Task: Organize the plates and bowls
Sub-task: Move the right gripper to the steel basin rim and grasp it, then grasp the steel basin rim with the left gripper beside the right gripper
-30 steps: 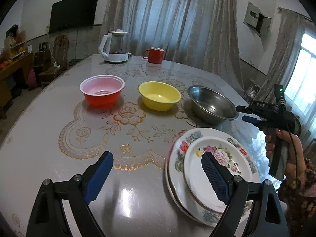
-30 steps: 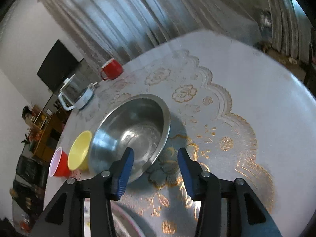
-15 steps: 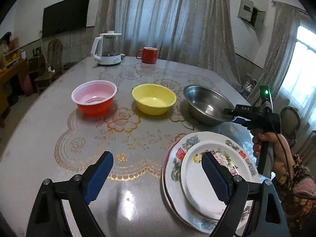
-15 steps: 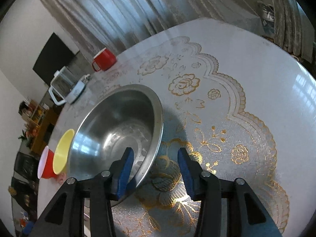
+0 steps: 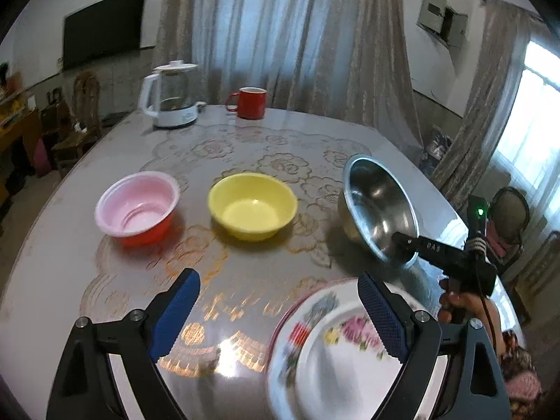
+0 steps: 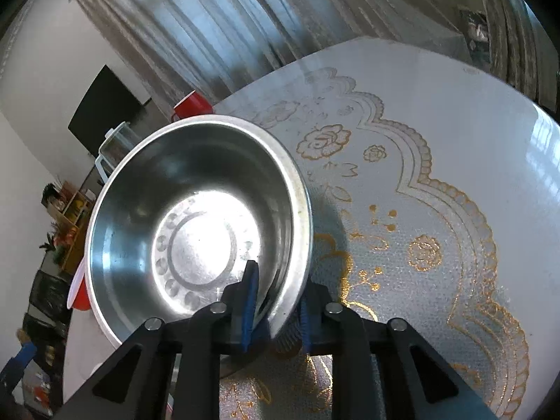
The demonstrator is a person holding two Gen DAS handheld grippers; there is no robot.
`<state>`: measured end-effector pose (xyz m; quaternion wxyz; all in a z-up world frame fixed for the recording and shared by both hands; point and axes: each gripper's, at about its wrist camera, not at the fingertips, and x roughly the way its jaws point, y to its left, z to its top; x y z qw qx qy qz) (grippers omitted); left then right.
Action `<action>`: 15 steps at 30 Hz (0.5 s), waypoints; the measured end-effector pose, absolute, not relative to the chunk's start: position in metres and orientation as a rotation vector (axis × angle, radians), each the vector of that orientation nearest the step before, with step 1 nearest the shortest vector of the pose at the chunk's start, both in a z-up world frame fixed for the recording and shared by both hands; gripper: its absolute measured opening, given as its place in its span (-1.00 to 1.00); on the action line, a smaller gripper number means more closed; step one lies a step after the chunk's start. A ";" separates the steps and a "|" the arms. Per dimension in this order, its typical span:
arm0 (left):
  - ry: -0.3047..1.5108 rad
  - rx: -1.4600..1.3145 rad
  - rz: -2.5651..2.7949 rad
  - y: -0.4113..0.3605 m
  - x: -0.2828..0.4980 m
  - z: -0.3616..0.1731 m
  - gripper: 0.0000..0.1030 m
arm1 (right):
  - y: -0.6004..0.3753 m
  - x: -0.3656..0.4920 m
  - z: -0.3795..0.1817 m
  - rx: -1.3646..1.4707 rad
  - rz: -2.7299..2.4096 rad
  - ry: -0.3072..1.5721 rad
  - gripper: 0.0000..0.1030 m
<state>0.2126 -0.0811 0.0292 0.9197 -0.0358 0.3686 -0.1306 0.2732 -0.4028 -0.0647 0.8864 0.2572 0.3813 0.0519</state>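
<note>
Three bowls stand in a row across the middle of the table (image 5: 87, 217): a pink one (image 5: 137, 208) toward the left edge, a yellow one (image 5: 252, 204) at the centre, and a steel bowl (image 6: 196, 224) toward the right edge. My right gripper (image 6: 276, 309) has just been closing, and its jaws now pinch the near rim of the steel bowl, one blue pad inside the wall and the other outside. That bowl is tilted, its near side raised and its mouth turned toward the middle of the table; whether its far side touches the cloth I cannot tell. Seen from my left wrist, the black body of the right gripper reaches in from the right edge, with my hand (image 5: 465, 306) around its handle.

My left gripper (image 5: 280, 311) hangs spread wide and empty above the near edge. Below its right pad (image 5: 379, 316) lies a stack of flowered plates (image 5: 336, 360), a smaller plate on a wider one, by the near right corner. They look blurred.

At the far edge sit a kettle (image 5: 171, 96) and, just to its right, a red mug (image 5: 249, 103). Gold flower patterns cover the tablecloth between the bowls and the plates.
</note>
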 end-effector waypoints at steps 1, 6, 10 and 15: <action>0.761 -0.046 -0.284 -0.093 0.222 0.030 0.85 | -0.404 0.273 -0.065 0.542 0.114 0.791 -0.64; 0.776 0.056 -0.353 -0.140 0.258 0.026 0.85 | -0.407 0.272 -0.065 0.561 0.122 0.788 -0.65; 0.839 0.057 -0.371 -0.168 0.289 0.017 0.85 | -0.408 0.272 -0.065 0.551 0.118 0.790 -0.64; 0.888 0.070 -0.349 -0.182 0.311 0.004 0.85 | -0.408 0.271 -0.065 0.550 0.117 0.790 -0.64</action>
